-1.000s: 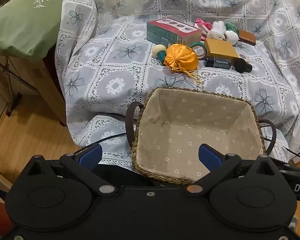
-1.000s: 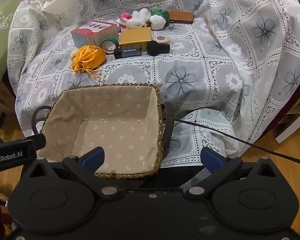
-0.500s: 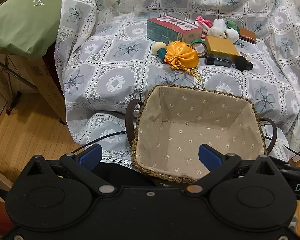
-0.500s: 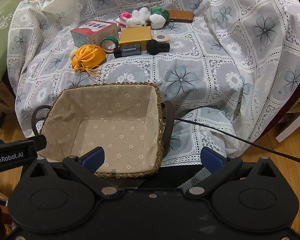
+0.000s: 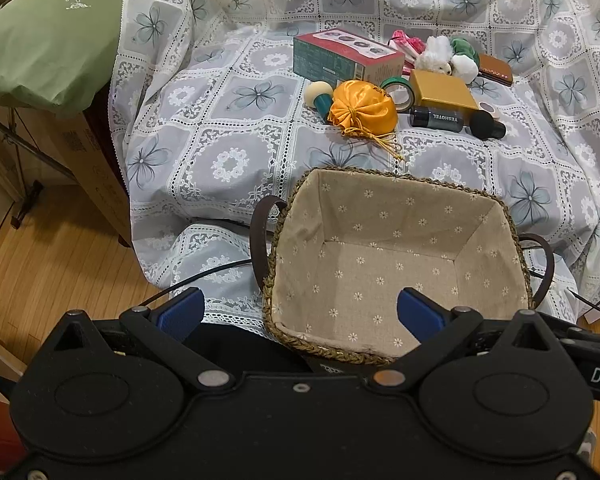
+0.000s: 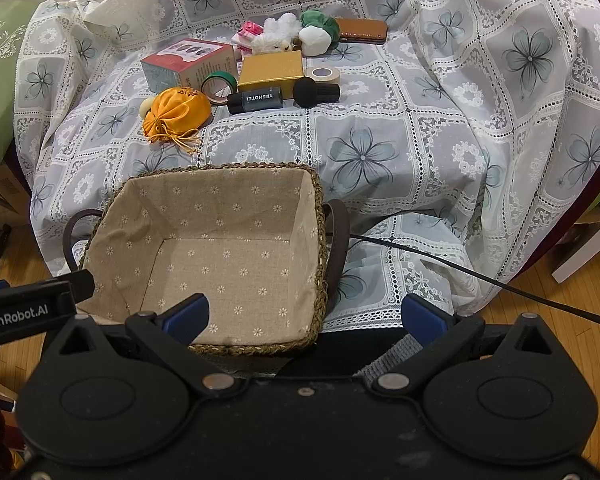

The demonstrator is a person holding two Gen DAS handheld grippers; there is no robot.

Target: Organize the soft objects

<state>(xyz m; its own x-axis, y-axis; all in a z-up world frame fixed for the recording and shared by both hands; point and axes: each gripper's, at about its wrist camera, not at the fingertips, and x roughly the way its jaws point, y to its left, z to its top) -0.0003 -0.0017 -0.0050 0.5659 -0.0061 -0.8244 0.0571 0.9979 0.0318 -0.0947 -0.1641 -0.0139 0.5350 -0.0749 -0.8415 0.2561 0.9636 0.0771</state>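
A woven basket point(image 5: 296, 196) point(image 6: 318, 200) with a daisy-print lining sits empty at the seat's front edge. Behind it lie an orange drawstring pouch point(image 5: 362, 110) point(image 6: 178, 114), a white fluffy toy point(image 5: 434, 54) point(image 6: 276, 32), a green and white plush point(image 5: 464, 56) point(image 6: 318, 32) and a pink item point(image 5: 408, 42) point(image 6: 249, 32). My left gripper point(image 5: 300, 314) hangs open over the basket's near left corner. My right gripper point(image 6: 306, 316) is open over its near right corner. Both hold nothing.
Hard items share the pile: a red and teal box point(image 5: 346, 60), gold box point(image 6: 271, 70), tape rolls point(image 6: 219, 84), black bottle point(image 6: 255, 100), black brush point(image 6: 316, 91), brown case point(image 6: 362, 30). A green pillow point(image 5: 52, 32) lies left. A black cable point(image 6: 480, 276) crosses the cover's right front. Wooden floor lies below.
Both views have shifted slightly, with the basket and pile sitting a little lower and closer in frame. The fingers stay equally wide apart and no object has moved.
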